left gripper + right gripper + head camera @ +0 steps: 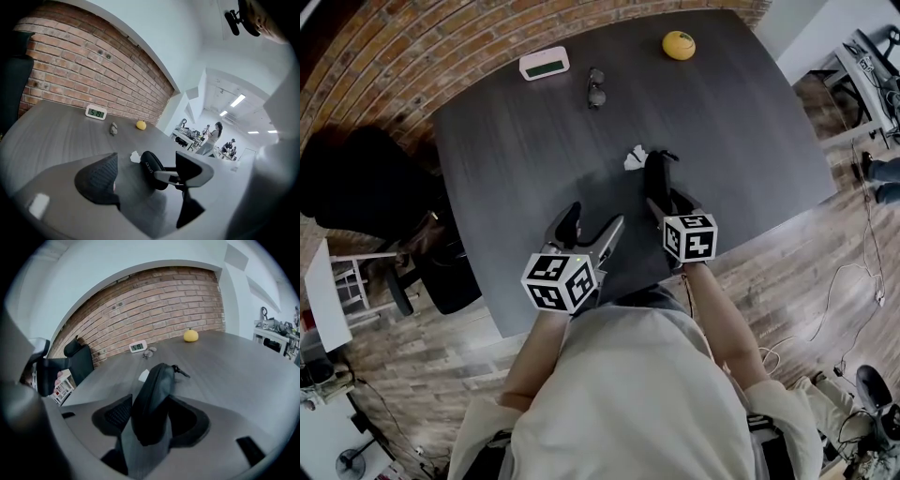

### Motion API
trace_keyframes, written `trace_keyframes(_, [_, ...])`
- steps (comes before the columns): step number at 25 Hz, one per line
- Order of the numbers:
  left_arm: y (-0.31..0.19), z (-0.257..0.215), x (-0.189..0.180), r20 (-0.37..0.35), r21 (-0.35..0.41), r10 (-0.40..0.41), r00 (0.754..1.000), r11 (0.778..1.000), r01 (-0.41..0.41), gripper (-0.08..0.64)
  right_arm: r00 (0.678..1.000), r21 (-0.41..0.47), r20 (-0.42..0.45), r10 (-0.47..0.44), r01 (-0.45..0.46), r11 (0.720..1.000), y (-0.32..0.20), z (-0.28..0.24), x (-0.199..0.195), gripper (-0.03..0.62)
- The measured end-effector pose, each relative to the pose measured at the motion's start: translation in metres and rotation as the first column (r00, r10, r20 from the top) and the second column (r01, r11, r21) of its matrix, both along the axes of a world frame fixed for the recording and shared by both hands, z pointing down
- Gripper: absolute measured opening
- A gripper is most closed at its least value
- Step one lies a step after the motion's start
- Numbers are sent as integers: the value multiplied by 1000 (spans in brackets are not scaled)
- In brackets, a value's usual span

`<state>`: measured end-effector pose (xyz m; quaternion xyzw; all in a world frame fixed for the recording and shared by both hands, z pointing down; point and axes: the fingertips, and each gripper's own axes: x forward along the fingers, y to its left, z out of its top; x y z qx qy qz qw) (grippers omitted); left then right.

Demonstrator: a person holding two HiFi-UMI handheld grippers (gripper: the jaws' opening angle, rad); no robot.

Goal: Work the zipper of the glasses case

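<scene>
Head view looks steeply down on a dark grey tabletop (741, 122). The black glasses case (656, 171) stands on its narrow edge, a little in from the near edge and right of its middle, with its length running toward the far edge. The right gripper (666, 201) reaches in from the near edge, and its jaws are clamped on the near end of the case, one pad against each broad side. In the right gripper view the case fills the gap between the two pads and rises above them. A small dark zipper pull (181, 371) sticks out at its far upper end.

The left gripper (595, 219) is held over the near edge, just left of the case and apart from it. Its jaws stand wide apart with nothing between them. In the left gripper view they frame bare tabletop, with the case beyond them.

A crumpled white scrap (635, 157) lies just beside the case on its left, toward the far end. A white digital clock (544, 64) sits by the far edge toward the far left corner, and folded dark glasses (596, 88) lie just to its right. A yellow fruit (679, 44) sits by the far edge, further right. A black chair (356, 178) stands off the left edge.
</scene>
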<state>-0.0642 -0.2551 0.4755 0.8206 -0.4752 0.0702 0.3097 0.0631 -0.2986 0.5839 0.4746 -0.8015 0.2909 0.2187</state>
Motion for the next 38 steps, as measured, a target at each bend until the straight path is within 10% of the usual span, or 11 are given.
trace_keyframes(13, [5, -3, 15, -38, 9, 61, 997, 998, -61, 387, 977, 23, 213, 14, -19, 1000, 27, -45, 22, 201])
trace_keyframes(20, [12, -23, 43, -215, 39, 203, 955, 979, -199, 388, 889, 140, 451, -78, 16, 990, 27, -131, 21, 198])
trace_keyframes(26, [14, -77, 70, -514, 164, 340, 788, 940, -299, 388, 654, 240, 706, -272, 141, 960, 49, -220, 3, 198])
trace_keyframes(34, [22, -147, 67, -794, 348, 475, 380, 867, -356, 388, 324, 284, 871, -370, 283, 916, 84, -259, -16, 199])
trace_keyframes(36, [29, -153, 73, -793, 371, 505, 340, 844, -389, 387, 301, 290, 874, -381, 306, 907, 89, -259, -22, 199])
trace_keyframes(38, [32, -152, 79, -779, 364, 511, 362, 840, -402, 382, 327, 305, 855, -402, 309, 901, 92, -258, -26, 207])
